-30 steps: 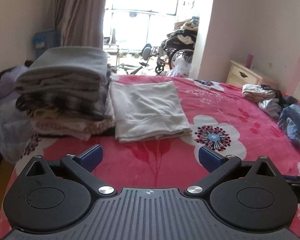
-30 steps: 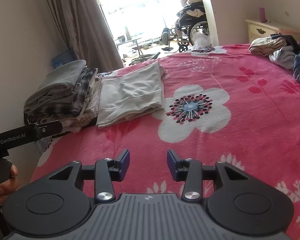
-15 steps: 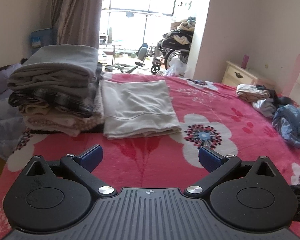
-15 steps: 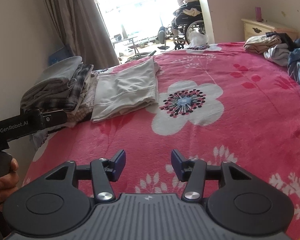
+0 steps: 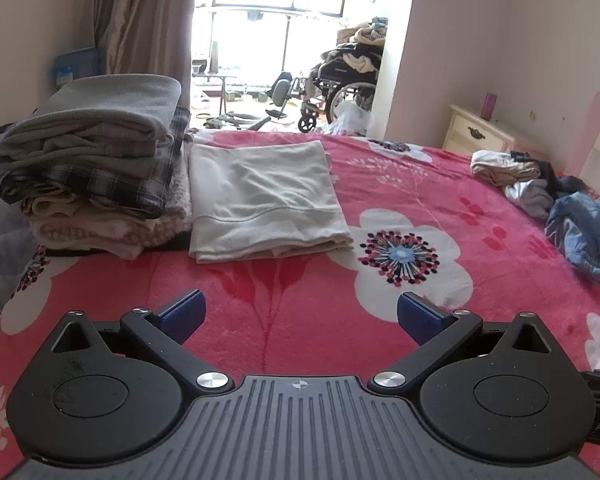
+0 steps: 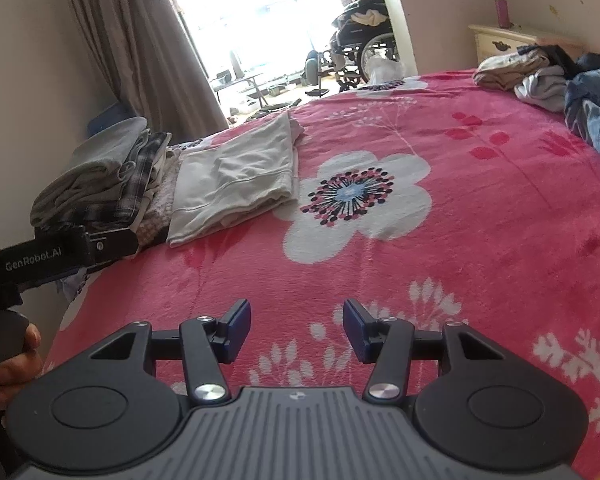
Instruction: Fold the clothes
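Observation:
A folded cream garment point(image 5: 262, 198) lies flat on the pink flowered bed point(image 5: 380, 184), beside a tall stack of folded clothes point(image 5: 96, 160) at the left edge. My left gripper point(image 5: 299, 316) is wide open and empty, held above the blanket well short of the cream garment. My right gripper point(image 6: 296, 330) is open and empty over the blanket; the cream garment point(image 6: 236, 180) and the stack point(image 6: 100, 176) lie far ahead to its left. Unfolded clothes point(image 5: 540, 188) are heaped at the right, also in the right wrist view point(image 6: 560, 80).
A nightstand point(image 5: 476, 134) stands by the far right wall. A wheelchair point(image 5: 340, 84) and clutter sit past the bed near the window. A curtain point(image 5: 140, 24) hangs at the left. The left gripper's handle point(image 6: 60, 254) and hand show at the right view's left edge.
Both grippers have drawn back from the folded garment and risen slightly. The right gripper's jaws have opened wider. The clothes have not moved.

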`<action>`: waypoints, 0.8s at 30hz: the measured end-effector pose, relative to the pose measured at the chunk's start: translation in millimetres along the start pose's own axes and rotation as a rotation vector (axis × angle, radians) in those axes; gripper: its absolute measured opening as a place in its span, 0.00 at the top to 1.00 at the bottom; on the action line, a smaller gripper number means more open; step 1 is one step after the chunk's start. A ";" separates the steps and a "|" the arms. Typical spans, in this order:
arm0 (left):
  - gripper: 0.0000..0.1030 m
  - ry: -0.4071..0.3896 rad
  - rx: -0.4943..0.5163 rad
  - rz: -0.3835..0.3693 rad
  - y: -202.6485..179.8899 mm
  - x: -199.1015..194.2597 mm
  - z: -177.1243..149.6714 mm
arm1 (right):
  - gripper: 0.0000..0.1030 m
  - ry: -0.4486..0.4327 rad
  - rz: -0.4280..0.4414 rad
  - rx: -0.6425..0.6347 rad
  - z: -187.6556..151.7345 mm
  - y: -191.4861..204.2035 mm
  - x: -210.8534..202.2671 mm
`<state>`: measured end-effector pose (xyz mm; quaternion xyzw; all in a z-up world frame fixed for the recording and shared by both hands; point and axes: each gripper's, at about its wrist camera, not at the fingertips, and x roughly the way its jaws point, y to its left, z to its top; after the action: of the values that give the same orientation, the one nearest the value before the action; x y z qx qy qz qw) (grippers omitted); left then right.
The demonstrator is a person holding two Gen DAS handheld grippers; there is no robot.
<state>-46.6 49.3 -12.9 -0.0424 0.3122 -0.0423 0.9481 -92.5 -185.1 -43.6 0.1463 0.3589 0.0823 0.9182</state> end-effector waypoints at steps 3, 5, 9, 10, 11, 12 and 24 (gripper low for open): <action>0.00 0.010 0.025 0.024 -5.6 2.2 -1.2 | 0.47 -0.003 0.000 0.016 0.0 -5.0 -0.7; 0.00 0.017 0.045 0.045 -9.6 3.5 -2.2 | 0.47 -0.006 0.001 0.026 0.2 -7.8 -1.7; 0.00 0.029 0.052 0.058 -11.5 4.6 -3.4 | 0.47 -0.006 0.002 0.032 -0.1 -10.3 -1.8; 0.00 0.032 0.052 0.059 -11.4 5.2 -3.2 | 0.47 -0.006 0.001 0.031 0.1 -10.8 -1.8; 0.00 0.035 0.051 0.061 -11.3 5.6 -3.1 | 0.47 -0.007 0.001 0.031 0.0 -10.9 -2.0; 0.00 0.039 0.051 0.066 -11.3 6.0 -2.9 | 0.47 -0.007 0.000 0.032 -0.2 -10.9 -2.1; 0.00 0.078 0.046 0.161 0.2 11.3 -1.6 | 0.46 -0.009 -0.001 0.033 -1.0 -8.2 1.3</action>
<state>-38.5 48.2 -20.9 0.0065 0.3504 0.0252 0.9362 -91.8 -192.3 -47.8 0.1614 0.3560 0.0750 0.9174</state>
